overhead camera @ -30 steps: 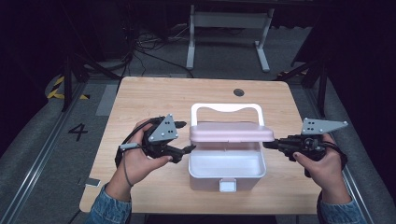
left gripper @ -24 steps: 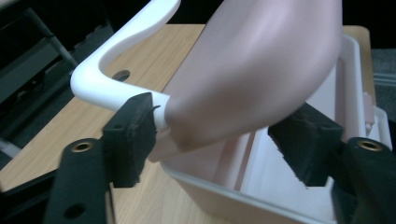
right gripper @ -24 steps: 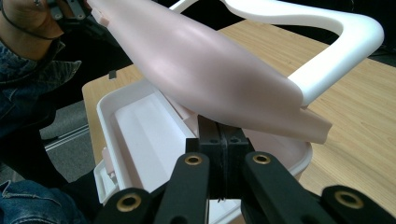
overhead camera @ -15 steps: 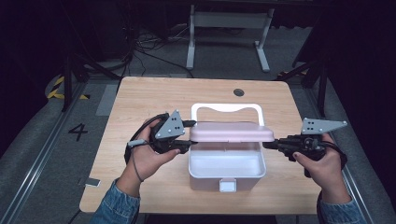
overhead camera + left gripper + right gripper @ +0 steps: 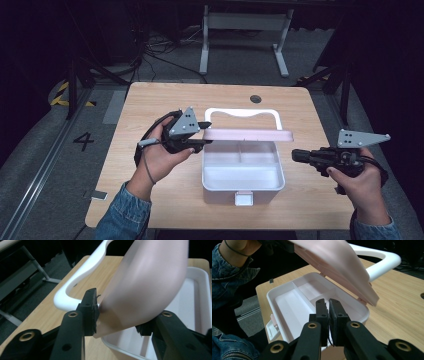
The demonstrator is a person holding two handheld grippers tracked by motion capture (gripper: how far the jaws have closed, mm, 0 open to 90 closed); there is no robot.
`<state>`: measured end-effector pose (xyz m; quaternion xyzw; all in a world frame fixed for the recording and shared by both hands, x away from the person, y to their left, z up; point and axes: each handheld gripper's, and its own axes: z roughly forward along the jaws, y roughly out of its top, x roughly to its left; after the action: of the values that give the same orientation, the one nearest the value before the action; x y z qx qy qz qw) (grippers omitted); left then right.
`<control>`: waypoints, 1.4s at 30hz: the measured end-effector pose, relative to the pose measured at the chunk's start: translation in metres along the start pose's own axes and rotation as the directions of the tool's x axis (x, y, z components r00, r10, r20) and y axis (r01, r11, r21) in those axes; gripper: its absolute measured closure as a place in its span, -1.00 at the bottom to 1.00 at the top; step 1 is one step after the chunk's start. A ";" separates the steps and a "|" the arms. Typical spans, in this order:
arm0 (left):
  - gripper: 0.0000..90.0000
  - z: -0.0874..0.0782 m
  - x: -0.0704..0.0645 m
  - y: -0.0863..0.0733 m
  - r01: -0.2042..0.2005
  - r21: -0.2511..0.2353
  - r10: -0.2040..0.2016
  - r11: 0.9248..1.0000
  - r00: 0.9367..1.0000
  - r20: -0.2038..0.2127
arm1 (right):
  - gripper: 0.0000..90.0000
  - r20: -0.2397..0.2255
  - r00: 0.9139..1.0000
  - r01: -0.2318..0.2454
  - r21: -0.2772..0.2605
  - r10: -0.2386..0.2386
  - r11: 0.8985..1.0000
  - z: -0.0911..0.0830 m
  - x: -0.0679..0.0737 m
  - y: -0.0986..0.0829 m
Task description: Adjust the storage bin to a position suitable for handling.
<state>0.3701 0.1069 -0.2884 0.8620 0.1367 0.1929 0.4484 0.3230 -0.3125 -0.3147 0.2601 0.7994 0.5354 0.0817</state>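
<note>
**Pink lid held half raised over the white box**

The wooden table (image 5: 150,200) carries a white box (image 5: 243,176) near the middle of its front half, with a latch tab (image 5: 244,198) on the box's front wall. Inside, the box is split into one long compartment at the front and smaller ones behind it. Its pink lid (image 5: 247,134) is hinged at the back and stands partly lifted, roughly level above the opening, with the white handle (image 5: 241,114) lying on the table behind it. The left gripper (image 5: 202,133) clamps the lid's left corner between its jaws, which the left gripper view shows pressed against the pink edge (image 5: 147,287). The right gripper (image 5: 296,156) hovers just beside the box's right wall, its jaws closed together on nothing and clear of the box.
</note>
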 end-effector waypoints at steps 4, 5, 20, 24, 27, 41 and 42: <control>0.46 0.002 0.010 0.007 0.015 0.004 -0.015 1.000 1.000 -0.009 | 0.94 0.019 1.000 -0.010 -0.010 0.010 1.000 -0.007 -0.003 -0.002; 0.48 0.003 0.012 0.008 0.027 0.009 -0.027 1.000 1.000 -0.010 | 0.94 0.024 1.000 -0.011 -0.014 0.011 1.000 -0.009 -0.003 -0.003; 0.62 0.018 0.046 0.013 0.143 -0.025 -0.143 0.989 0.990 -0.008 | 0.96 0.093 0.995 -0.039 -0.039 0.042 0.998 -0.023 -0.011 -0.012; 0.64 0.023 0.053 0.015 0.189 -0.024 -0.189 0.982 0.982 -0.010 | 0.96 0.105 0.993 -0.043 -0.040 0.047 0.998 -0.026 -0.012 -0.015; 0.66 0.027 0.058 0.018 0.239 -0.015 -0.239 0.971 0.971 -0.016 | 0.96 0.112 0.992 -0.054 -0.040 0.059 0.998 -0.028 -0.013 -0.017; 0.67 0.046 0.084 0.016 0.352 -0.008 -0.352 0.936 0.936 0.001 | 0.94 0.123 0.989 -0.075 -0.038 0.079 0.997 -0.031 -0.016 -0.023; 0.66 0.049 0.087 0.015 0.356 -0.008 -0.356 0.934 0.934 -0.002 | 0.94 0.121 0.989 -0.077 -0.037 0.081 0.996 -0.030 -0.016 -0.024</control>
<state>0.4705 0.0989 -0.2833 0.8208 0.2907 0.1107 0.4790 0.3163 -0.3524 -0.3262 0.3224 0.7732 0.5341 0.1133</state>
